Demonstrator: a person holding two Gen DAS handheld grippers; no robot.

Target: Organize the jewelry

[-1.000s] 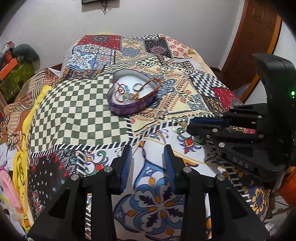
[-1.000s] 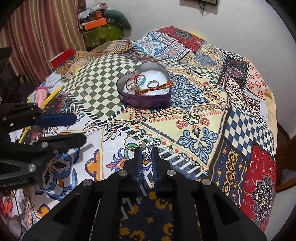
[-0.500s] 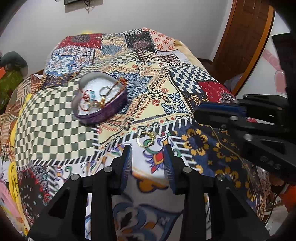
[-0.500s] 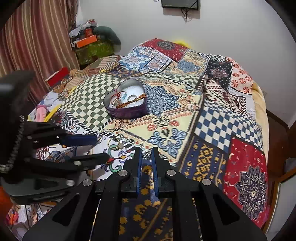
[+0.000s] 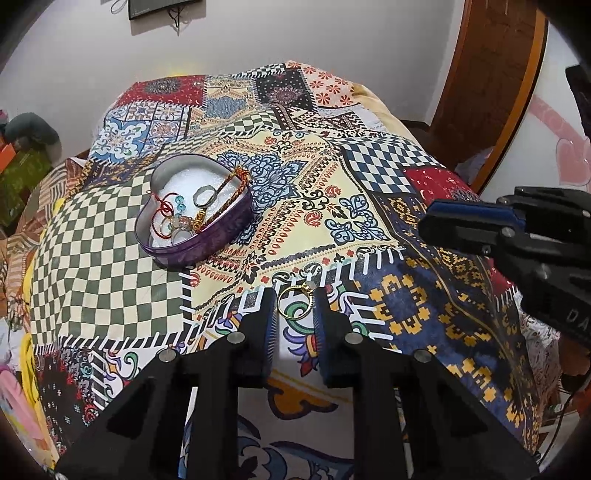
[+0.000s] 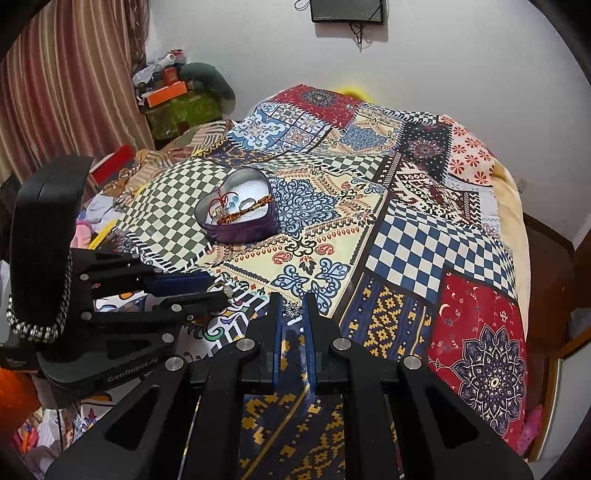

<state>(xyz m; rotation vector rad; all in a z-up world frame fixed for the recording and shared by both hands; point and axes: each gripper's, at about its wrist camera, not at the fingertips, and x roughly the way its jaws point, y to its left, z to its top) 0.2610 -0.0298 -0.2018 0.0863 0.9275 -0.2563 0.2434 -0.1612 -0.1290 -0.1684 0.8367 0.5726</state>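
A purple heart-shaped tin point(image 5: 207, 242) with several bracelets and rings in it sits on the patchwork bedspread; it also shows in the right wrist view point(image 6: 236, 232). A gold ring point(image 5: 294, 303) lies on the bedspread between the open fingers of my left gripper point(image 5: 294, 306). My right gripper point(image 6: 291, 308) is nearly shut with a small silvery piece point(image 6: 291, 309) at its tips; whether it is gripped I cannot tell. My right gripper also shows in the left wrist view point(image 5: 469, 221), to the right of my left gripper.
The patchwork bedspread point(image 6: 424, 240) covers the whole bed. Clutter, a green box point(image 6: 181, 110) and striped curtains point(image 6: 66, 85) stand at the left. A wooden door point(image 5: 491, 74) is at the right. A dark frame point(image 6: 347, 11) hangs on the wall.
My left gripper has moved forward and right so the gold ring now lies between its fingers. My right gripper has drawn back and up from the ring's spot.
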